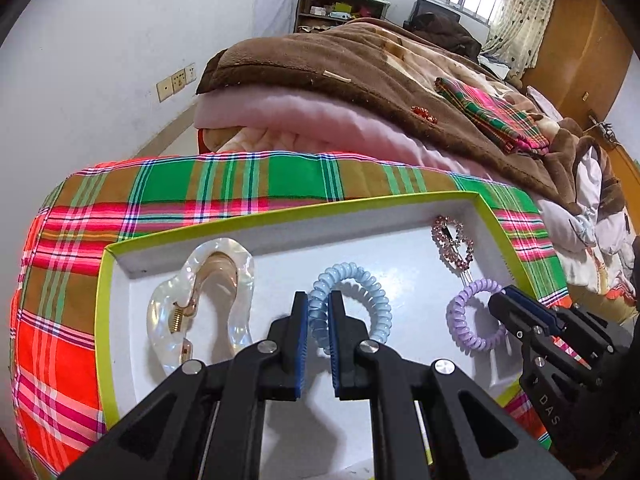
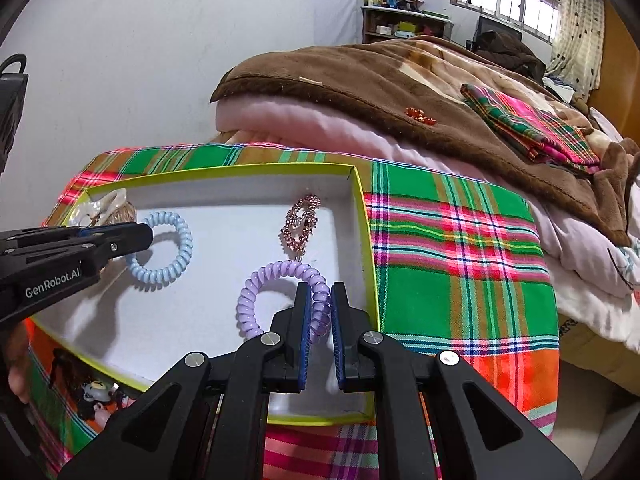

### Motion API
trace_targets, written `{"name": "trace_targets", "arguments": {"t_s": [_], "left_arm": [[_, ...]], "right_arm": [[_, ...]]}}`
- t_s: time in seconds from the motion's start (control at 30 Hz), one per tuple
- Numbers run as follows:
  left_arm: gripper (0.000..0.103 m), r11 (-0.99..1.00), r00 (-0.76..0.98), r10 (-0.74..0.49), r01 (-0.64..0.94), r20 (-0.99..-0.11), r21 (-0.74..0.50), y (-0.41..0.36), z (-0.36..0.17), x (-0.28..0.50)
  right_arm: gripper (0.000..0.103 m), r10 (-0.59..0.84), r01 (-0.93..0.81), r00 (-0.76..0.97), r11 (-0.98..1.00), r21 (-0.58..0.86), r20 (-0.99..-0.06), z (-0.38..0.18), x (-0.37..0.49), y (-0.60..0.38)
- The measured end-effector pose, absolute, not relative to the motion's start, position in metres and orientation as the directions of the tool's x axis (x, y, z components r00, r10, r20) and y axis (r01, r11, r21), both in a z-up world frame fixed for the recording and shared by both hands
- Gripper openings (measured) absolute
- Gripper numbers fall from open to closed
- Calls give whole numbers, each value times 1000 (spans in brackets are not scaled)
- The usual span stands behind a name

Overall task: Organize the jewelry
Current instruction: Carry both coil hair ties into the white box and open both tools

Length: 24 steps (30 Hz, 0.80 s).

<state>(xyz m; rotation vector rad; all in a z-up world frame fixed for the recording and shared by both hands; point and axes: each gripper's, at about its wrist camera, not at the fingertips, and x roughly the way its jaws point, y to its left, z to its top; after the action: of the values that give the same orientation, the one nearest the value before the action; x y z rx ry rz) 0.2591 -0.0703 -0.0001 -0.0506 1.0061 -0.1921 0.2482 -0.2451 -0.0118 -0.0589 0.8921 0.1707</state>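
A white tray with a lime-green rim [image 1: 280, 212] [image 2: 368, 240] lies on a plaid cloth. My left gripper [image 1: 318, 300] [image 2: 146, 234] is shut on a blue coil hair tie [image 1: 372, 292] [image 2: 180, 248] that rests in the tray's middle. My right gripper [image 2: 320, 292] [image 1: 502, 296] is shut on a purple coil hair tie [image 2: 256, 284] [image 1: 460, 320] near the tray's right wall. A pearly claw clip [image 1: 240, 280] [image 2: 108, 204] lies at the tray's left. A pink rhinestone clip [image 1: 452, 244] [image 2: 302, 220] lies at the far right corner.
The plaid cloth [image 2: 460, 280] covers a bed edge. Behind the tray, a brown blanket [image 1: 340, 64] is piled over pink bedding; on it sit a red beaded piece [image 2: 420, 115] and a folded plaid cloth [image 1: 496, 116]. A small bear figure [image 2: 94, 394] lies beside the tray's near left corner.
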Motion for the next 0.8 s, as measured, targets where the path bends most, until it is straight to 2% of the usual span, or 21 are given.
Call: {"name": "trace_targets", "arguments": {"t_s": [0.5, 0.8], "left_arm": [[11, 985, 520, -170, 126, -837, -122, -69, 1, 260], [23, 984, 517, -174, 130, -838, -124, -70, 1, 259]], "right_arm": [[10, 100, -171, 621, 985, -10, -777, -13, 248, -242], [11, 96, -169, 629, 986, -15, -772, -11, 247, -242]]}}
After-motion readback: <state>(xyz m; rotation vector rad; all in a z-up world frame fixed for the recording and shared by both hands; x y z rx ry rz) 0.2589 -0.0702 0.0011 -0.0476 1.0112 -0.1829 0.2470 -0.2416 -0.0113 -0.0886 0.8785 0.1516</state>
